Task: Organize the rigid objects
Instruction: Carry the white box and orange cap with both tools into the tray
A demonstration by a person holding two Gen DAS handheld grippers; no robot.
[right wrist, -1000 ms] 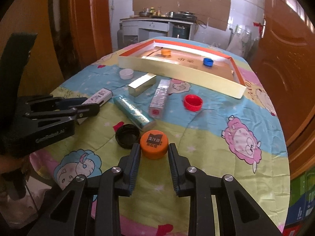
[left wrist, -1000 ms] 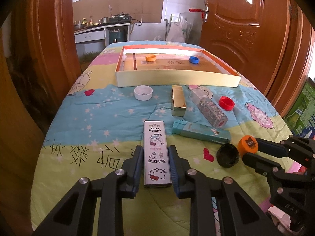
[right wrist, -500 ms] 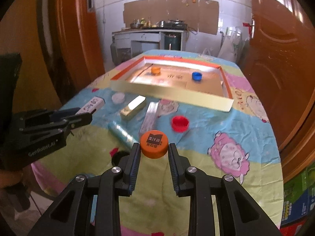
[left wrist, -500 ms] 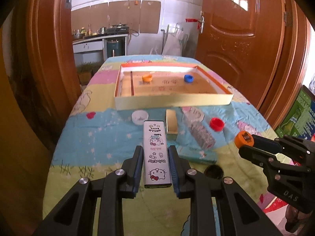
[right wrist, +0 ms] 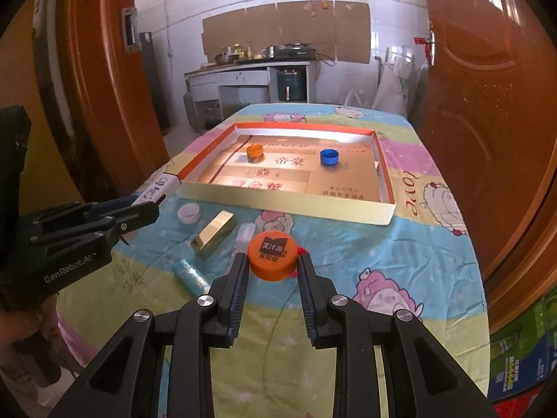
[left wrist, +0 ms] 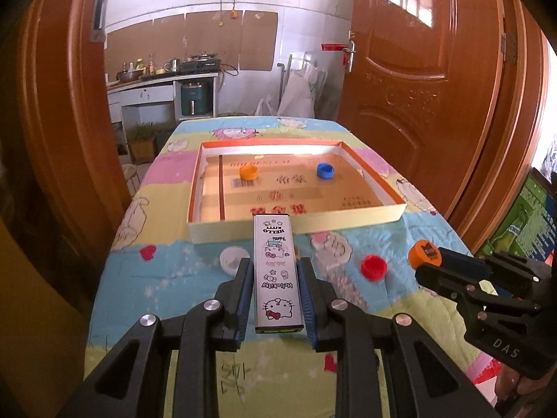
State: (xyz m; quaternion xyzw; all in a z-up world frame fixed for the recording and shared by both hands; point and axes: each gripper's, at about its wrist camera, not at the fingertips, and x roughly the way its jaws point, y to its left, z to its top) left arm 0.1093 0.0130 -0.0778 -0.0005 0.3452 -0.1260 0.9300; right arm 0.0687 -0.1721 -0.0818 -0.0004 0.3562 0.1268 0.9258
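In the left wrist view, the left claw pinches a long white Hello Kitty tin by its two long sides, held lengthwise above the bench, its far end overlapping the near wall of the shallow cardboard tray; inside the tray lie an orange cap and a blue cap, well apart; on the cartoon-print cloth below sit a white cap just left of the tin and a red cap to its right; at the right edge the right claw grips an orange lid. In the right wrist view, the right claw is pressed on both sides of the orange lid, printed face up, raised over the cloth; beneath and to the left lie a gold bar-shaped box, a teal tube and the white cap; the left claw at the left edge holds the tin near the tray's left corner.
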